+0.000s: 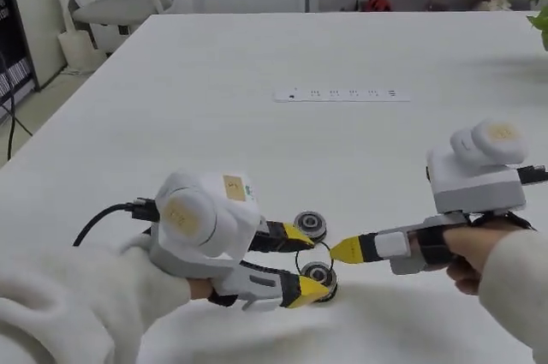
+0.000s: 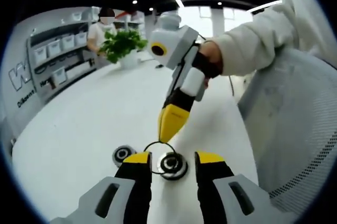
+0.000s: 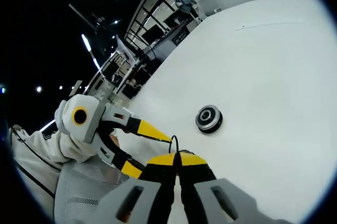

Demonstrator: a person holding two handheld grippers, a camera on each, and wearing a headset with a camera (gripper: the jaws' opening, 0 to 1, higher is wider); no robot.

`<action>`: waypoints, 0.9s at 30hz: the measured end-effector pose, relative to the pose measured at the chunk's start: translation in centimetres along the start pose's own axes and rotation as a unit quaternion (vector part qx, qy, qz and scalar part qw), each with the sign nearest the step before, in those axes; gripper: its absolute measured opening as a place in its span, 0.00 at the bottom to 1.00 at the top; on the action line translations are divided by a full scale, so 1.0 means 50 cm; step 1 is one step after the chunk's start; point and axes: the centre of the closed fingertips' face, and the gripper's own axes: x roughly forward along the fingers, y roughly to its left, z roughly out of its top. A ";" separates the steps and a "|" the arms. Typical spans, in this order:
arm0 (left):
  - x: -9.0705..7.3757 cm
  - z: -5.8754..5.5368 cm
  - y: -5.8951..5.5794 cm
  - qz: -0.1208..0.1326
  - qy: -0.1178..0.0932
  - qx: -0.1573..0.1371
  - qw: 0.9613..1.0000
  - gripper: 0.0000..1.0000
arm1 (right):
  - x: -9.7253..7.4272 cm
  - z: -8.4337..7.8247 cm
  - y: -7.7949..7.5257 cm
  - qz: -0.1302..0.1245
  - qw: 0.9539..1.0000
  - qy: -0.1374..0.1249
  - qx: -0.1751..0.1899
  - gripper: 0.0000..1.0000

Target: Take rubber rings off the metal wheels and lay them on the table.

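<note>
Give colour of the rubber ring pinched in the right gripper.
Black; the rubber ring shows best in the left gripper view, against the white table.

An office (perhaps a showroom), judging by white table (image 1: 257, 56), swivel chair (image 1: 116, 6), stocked shelves (image 2: 57, 58), potted plant (image 2: 122, 45).

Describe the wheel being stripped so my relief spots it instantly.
At the white table's near side lie two metal wheels. It is the nearer wheel, between the left gripper's open fingers; unlike its free neighbour, a black rubber ring loops from it into the right gripper.
</note>
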 end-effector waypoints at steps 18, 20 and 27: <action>-0.112 0.073 0.011 0.033 -0.055 0.001 0.998 0.61 | -0.041 0.078 0.041 0.013 0.997 -0.076 -0.008 0.00; -0.127 0.071 0.015 0.042 -0.058 -0.003 0.997 0.64 | -0.043 0.083 0.047 0.017 0.997 -0.081 -0.009 0.00; -0.167 0.056 0.041 0.078 -0.065 -0.019 0.995 0.75 | -0.040 0.090 0.068 0.022 0.996 -0.084 -0.025 0.00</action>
